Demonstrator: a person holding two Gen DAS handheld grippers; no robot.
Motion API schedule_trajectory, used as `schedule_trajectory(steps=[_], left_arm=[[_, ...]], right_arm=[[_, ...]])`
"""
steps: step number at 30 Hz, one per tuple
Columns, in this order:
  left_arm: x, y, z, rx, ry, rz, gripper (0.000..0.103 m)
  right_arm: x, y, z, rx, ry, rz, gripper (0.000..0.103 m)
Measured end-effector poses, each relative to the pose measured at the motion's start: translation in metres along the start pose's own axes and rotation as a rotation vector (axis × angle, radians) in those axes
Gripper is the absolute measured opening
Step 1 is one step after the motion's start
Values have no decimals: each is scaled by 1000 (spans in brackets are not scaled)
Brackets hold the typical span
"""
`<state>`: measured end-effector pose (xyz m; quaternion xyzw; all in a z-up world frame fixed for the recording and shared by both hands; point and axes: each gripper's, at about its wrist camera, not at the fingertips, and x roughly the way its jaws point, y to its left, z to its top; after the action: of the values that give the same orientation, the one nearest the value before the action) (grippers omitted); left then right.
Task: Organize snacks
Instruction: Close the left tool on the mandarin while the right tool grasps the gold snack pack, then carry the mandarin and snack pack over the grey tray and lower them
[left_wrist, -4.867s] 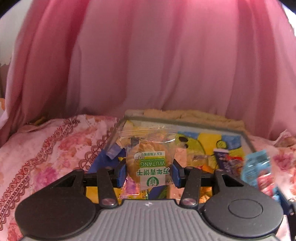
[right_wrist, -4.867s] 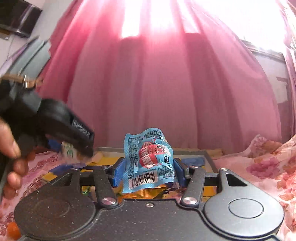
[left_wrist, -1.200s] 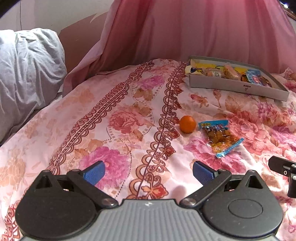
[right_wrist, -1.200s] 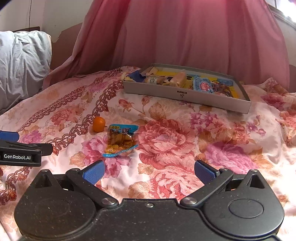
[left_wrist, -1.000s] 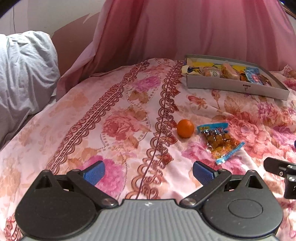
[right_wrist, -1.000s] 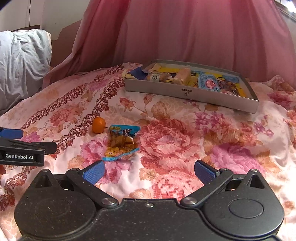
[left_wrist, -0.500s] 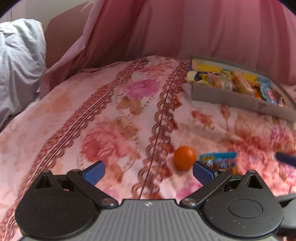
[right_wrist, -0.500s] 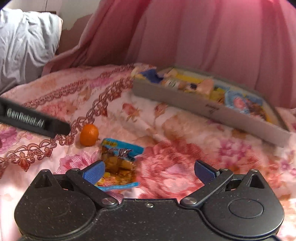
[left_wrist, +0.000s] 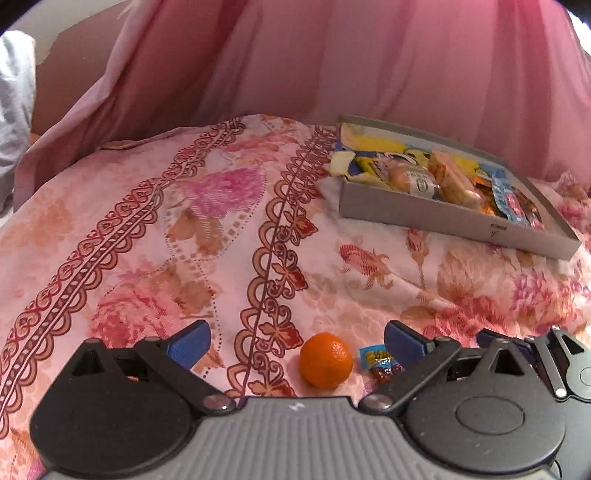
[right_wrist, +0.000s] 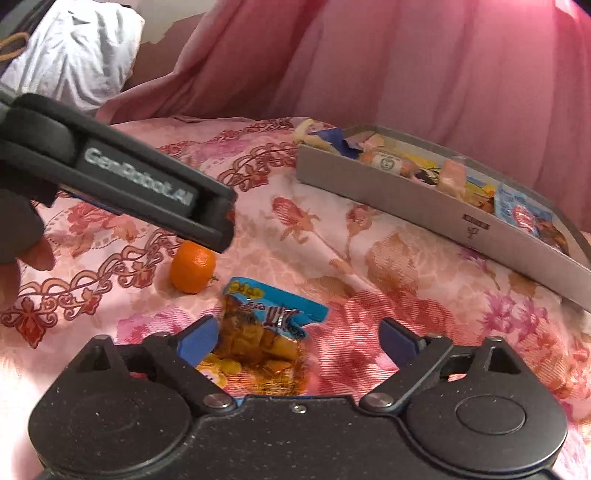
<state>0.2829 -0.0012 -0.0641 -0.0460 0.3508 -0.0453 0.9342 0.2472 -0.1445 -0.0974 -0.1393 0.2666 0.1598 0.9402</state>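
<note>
A small orange (left_wrist: 325, 364) lies on the floral bedspread between the wide-apart fingers of my open left gripper (left_wrist: 295, 341), nearer its right finger. In the right wrist view the same orange (right_wrist: 192, 266) sits left of a blue snack packet (right_wrist: 258, 332). My open right gripper (right_wrist: 295, 339) straddles that packet, whose near end lies between the fingers. The grey cardboard box (left_wrist: 443, 218) holding several wrapped snacks rests farther back on the right, and its front wall (right_wrist: 406, 195) shows in the right wrist view too.
A pink curtain (left_wrist: 332, 66) hangs behind the bed. A grey-white pillow (right_wrist: 81, 48) lies at the far left. The left gripper's black body (right_wrist: 122, 177) and the hand holding it cross the left of the right wrist view, above the orange.
Both grippers have moved forward and down toward the bedspread. The orange now lies between the left fingers and the blue packet between the right fingers. Both stay open.
</note>
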Motion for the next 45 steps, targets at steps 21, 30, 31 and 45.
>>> schedule_trajectory(steps=[21, 30, 31, 45], left_arm=[[19, -4, -11, -44, 87, -35, 45], [10, -17, -11, -6, 74, 10, 36], [7, -19, -10, 1, 66, 16, 36], [-24, -49, 18, 27, 16, 38, 36]], right_arm=[[7, -8, -3, 99, 11, 139, 56], [-1, -5, 1, 21, -13, 120, 45], [-4, -2, 1, -21, -26, 97, 45], [-18, -21, 0, -108, -97, 34, 32]])
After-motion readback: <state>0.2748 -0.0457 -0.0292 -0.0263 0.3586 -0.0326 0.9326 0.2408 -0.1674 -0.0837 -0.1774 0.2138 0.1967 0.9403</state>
